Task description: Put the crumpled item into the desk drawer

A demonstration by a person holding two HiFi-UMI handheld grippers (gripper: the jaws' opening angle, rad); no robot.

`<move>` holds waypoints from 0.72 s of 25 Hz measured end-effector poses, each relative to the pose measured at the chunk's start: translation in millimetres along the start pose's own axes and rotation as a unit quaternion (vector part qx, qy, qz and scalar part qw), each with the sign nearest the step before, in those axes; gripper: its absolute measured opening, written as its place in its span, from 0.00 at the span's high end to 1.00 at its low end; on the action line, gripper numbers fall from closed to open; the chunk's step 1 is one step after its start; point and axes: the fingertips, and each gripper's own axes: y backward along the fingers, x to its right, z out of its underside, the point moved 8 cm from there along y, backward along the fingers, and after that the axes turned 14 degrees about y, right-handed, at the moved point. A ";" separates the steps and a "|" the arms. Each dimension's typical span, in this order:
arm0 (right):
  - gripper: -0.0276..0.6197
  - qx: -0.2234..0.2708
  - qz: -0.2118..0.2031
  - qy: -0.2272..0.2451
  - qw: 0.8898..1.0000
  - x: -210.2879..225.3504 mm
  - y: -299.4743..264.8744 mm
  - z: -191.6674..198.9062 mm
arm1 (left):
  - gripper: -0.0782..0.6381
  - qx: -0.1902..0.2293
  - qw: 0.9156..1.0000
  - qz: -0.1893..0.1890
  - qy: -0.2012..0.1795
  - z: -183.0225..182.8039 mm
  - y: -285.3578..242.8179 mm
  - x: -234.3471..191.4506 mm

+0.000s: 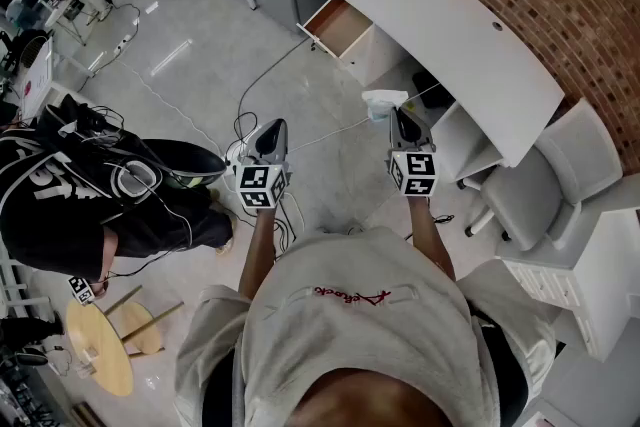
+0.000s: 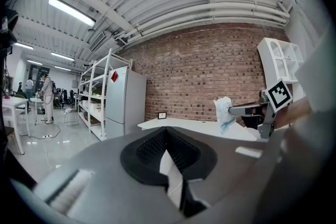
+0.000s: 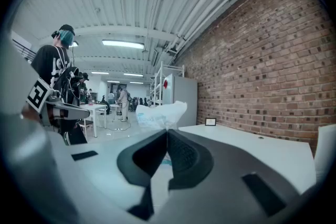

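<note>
The crumpled item (image 1: pixel 385 102), white, is pinched in the closed jaws of the right gripper (image 1: pixel 397 118), in the air just off the front edge of the desk (image 1: pixel 450 45) and short of its open drawer (image 1: pixel 338 25). The left gripper (image 1: pixel 274 130) hangs farther from the desk, jaws together on nothing.

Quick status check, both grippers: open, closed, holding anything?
Left gripper: closed, holding nothing.
Right gripper: closed on the crumpled white item.
</note>
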 end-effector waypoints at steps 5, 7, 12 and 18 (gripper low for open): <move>0.94 0.003 0.004 0.002 1.000 1.6 1.3 3.1 | 0.88 -0.003 1.000 0.003 -0.008 1.4 -4.7 0.4; 0.94 0.003 0.006 0.002 1.000 1.3 4.4 3.4 | 0.88 -0.002 1.000 0.004 -0.006 2.1 -3.7 2.3; 0.94 0.011 0.006 -0.008 1.000 6.4 6.2 1.8 | 0.88 0.003 1.000 0.005 0.005 0.4 -5.7 8.8; 0.94 0.015 0.016 -0.012 1.000 12.0 11.7 1.7 | 0.88 0.003 1.000 0.005 0.005 0.7 -6.8 17.6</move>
